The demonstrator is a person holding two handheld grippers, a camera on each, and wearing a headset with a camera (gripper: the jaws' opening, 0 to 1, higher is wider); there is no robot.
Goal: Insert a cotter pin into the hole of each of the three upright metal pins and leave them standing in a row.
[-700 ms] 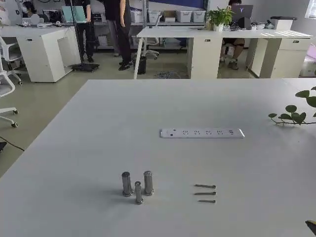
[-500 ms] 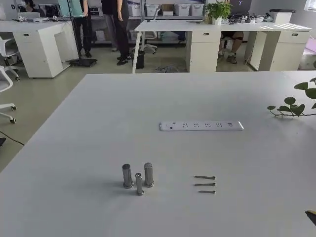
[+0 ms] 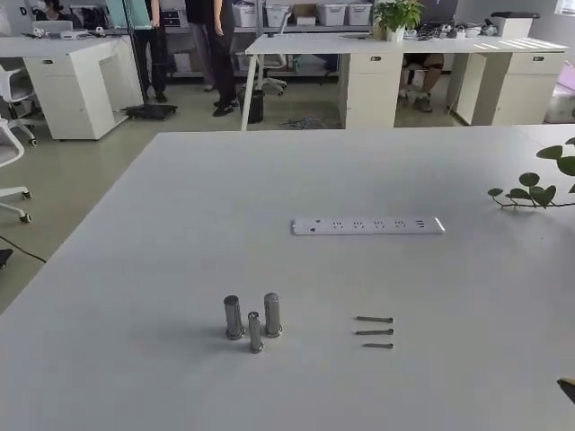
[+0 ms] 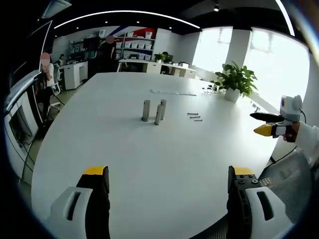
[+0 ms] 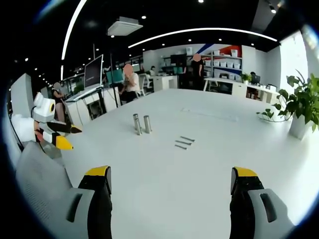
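Three upright metal pins (image 3: 254, 324) stand in a tight cluster on the white table (image 3: 180, 224), left of centre. Three cotter pins (image 3: 375, 332) lie flat in a short stack to their right. In the left gripper view the metal pins (image 4: 154, 111) and cotter pins (image 4: 194, 117) are far ahead of my open left gripper (image 4: 168, 174), which holds nothing. My right gripper (image 5: 170, 174) is open too, well short of the metal pins (image 5: 141, 123) and cotter pins (image 5: 182, 142). Each gripper shows in the other's view, the right gripper (image 4: 271, 125) and the left gripper (image 5: 56, 135), both back at the table's near edge.
A white power strip (image 3: 367, 225) lies across the table beyond the pins. A leafy sprig (image 3: 535, 193) reaches in from the right edge, and a potted plant (image 4: 234, 82) stands at that side. Desks, chairs and standing people (image 3: 216, 54) fill the room behind.
The head camera has tilted slightly, which shifts the whole picture. The metal pins and cotter pins have not moved on the table.
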